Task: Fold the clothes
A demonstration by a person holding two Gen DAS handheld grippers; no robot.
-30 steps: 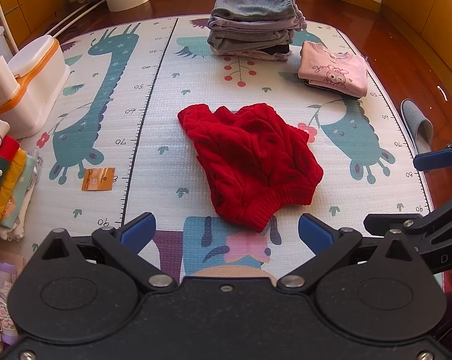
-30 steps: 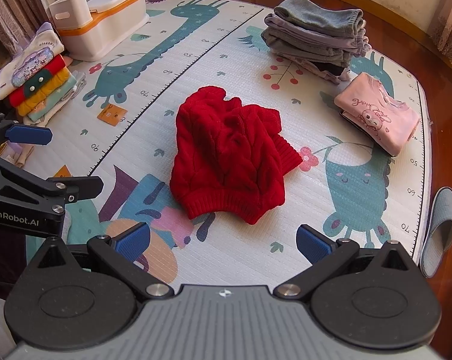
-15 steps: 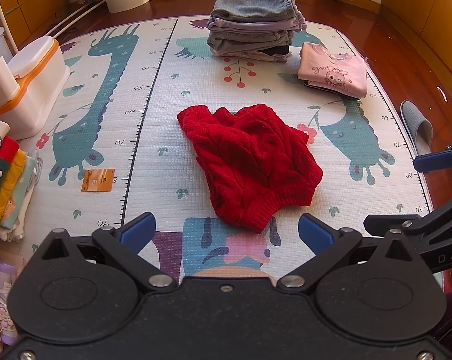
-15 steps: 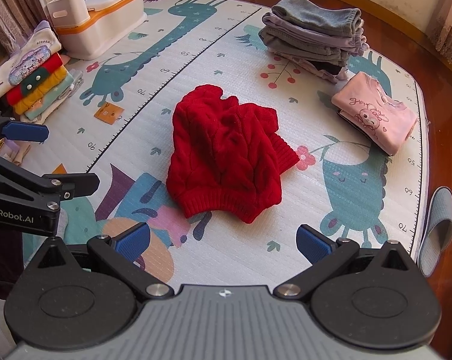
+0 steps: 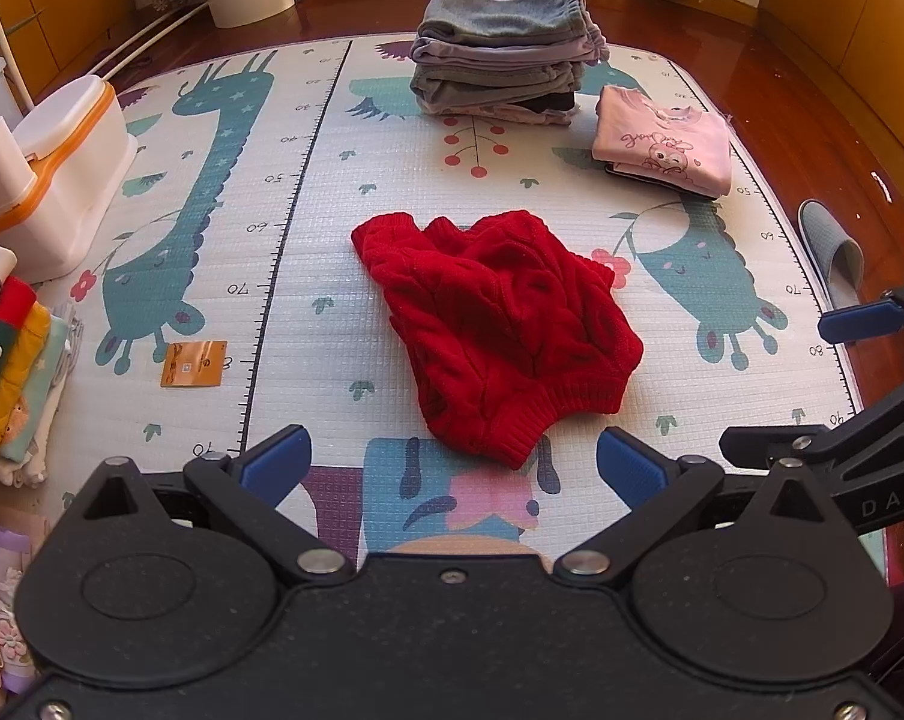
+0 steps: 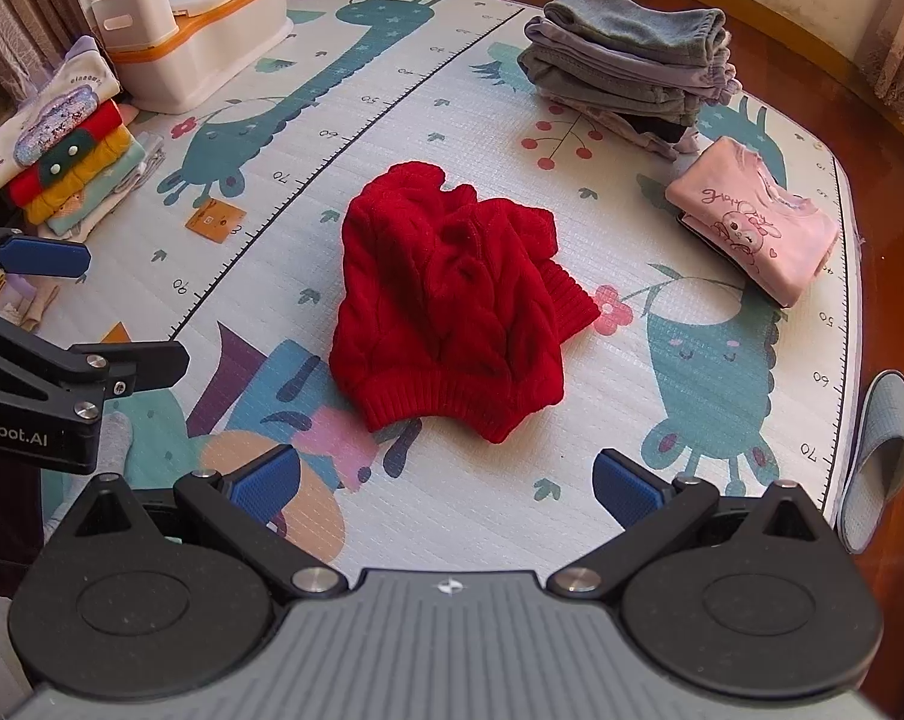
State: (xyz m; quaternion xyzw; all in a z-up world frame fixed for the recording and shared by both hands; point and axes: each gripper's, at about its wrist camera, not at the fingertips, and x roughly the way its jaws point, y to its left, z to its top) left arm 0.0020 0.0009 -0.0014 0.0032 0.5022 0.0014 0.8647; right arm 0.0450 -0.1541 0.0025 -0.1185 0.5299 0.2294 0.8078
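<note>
Red knitted sweater (image 5: 500,330) lies crumpled near the middle of the play mat (image 5: 308,228), straight ahead of both claws and touched by neither.

Left claw (image 5: 449,468): blue pads spread wide, nothing held. The ribbed hem's lowest corner is seen just beyond and between the pads, slightly right of centre in the left wrist view.

Right claw (image 6: 446,483): likewise spread wide and empty. The hem is seen a little further off, above the gap between the pads.

Long axis of the sweater: runs away from the claws, hem nearest, neck and sleeve bunched at the far end; in the left wrist view it is skewed, far end swinging left. The left claw is judged the nearer, though not by much.

Garment appearance: thick cable knit, bright red, ribbed band along the near edge, a ribbed cuff poking out on its right side. It is rumpled and partly doubled over itself, not laid flat; flattening is judged to be needed before any fold.

Noted beyond: grey folded stack (image 5: 500,54), pink folded top (image 5: 662,144).
</note>
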